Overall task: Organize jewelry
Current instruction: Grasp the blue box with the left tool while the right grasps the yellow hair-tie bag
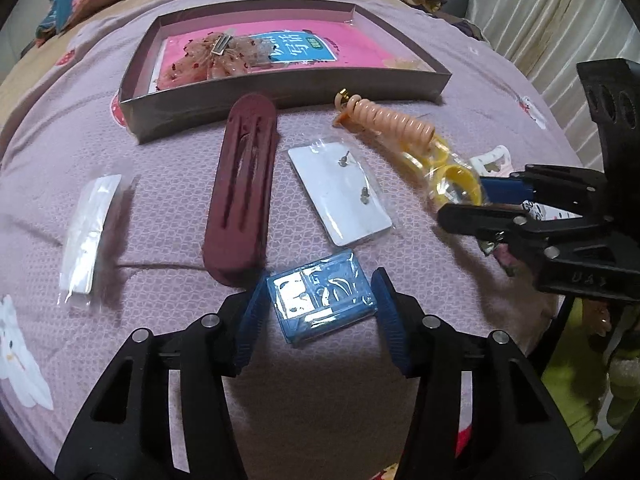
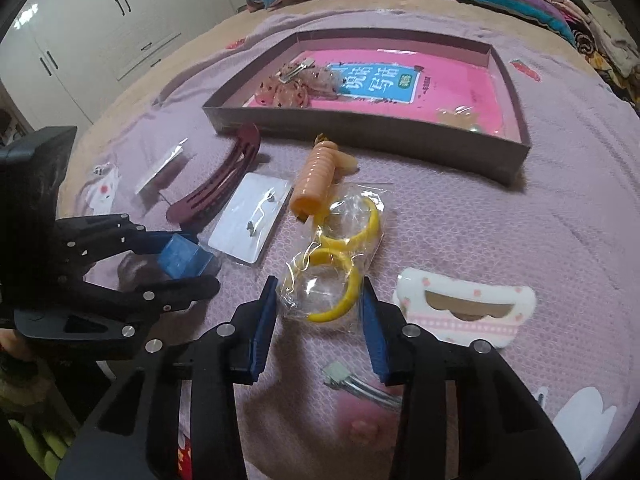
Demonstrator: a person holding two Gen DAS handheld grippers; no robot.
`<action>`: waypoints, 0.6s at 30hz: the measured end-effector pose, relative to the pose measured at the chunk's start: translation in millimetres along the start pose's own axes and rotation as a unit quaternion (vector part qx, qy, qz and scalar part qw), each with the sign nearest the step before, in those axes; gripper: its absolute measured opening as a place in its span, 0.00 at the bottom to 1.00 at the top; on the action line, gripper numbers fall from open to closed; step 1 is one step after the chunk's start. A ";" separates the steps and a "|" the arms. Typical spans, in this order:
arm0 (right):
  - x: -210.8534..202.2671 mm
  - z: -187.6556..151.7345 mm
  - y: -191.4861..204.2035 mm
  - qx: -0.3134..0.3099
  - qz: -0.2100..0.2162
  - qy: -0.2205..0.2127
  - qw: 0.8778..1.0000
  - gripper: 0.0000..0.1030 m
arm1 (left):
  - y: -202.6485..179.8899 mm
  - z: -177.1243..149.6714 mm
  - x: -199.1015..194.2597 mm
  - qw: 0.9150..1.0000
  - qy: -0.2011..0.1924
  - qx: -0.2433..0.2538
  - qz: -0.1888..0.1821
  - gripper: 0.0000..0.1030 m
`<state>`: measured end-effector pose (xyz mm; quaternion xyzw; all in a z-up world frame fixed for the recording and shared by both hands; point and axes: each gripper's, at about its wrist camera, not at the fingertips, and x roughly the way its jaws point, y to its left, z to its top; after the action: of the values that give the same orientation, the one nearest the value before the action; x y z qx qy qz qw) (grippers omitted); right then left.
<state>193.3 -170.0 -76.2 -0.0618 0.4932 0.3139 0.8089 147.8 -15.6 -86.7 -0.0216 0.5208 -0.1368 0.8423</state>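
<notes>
– Jaws, both sets, go!

– Left gripper point(image 1: 320, 312) points down over the blue box point(image 1: 324, 300), pads on either side of it. Right gripper point(image 2: 318, 316) does the same over the bangle bag point(image 2: 332, 280). Both are half spread, and each thing sits snug between the pads. I can't tell if I'm biting yet or only bracketing.

– Why two at once?

– One thing per hand, I'd say, to save a trip. Everything is laid out flat on the blanket point(image 1: 160, 208), apart, so my fingers can drop on each side.

– And where is it all going?

– The tray point(image 1: 280, 92) at the far edge, I reckon. It's the biggest thing here, open-topped, with a pink book point(image 1: 360, 40) lining the floor. A hairpiece point(image 1: 212, 60) already lies on that.

– What's still outside?

– The maroon clip point(image 1: 240, 196) leans on the tray wall. The coil point(image 1: 384, 120) lies beside it, touching my bag. The white clip point(image 2: 464, 312) is to my right, and the earring card point(image 1: 340, 192) lies between my two targets. Smallest is a silver clip point(image 2: 360, 384), just under my right fingers.

– Any risks?

– The bag is slippery, so the film may slide. The box is rigid and should be the easy one.
</notes>
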 end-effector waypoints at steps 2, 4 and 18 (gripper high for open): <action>-6.5 -1.3 -2.3 0.003 0.004 -0.006 1.000 0.37 | 0.8 -1.3 -2.3 1.000 0.001 -0.004 -0.003 0.43; -13.4 -2.7 -3.6 0.005 0.006 -0.011 1.000 0.37 | 0.1 -1.6 -5.7 1.000 -0.001 -0.006 -0.007 0.43; -62.0 3.3 -10.7 0.007 0.005 -0.061 0.998 0.37 | -15.6 16.1 -55.1 0.999 -0.050 0.005 -0.007 0.43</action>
<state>182.3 -204.9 -24.8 -0.0342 0.4451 0.3180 0.8364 135.6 -18.4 -28.6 -0.0284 0.4776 -0.1442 0.8662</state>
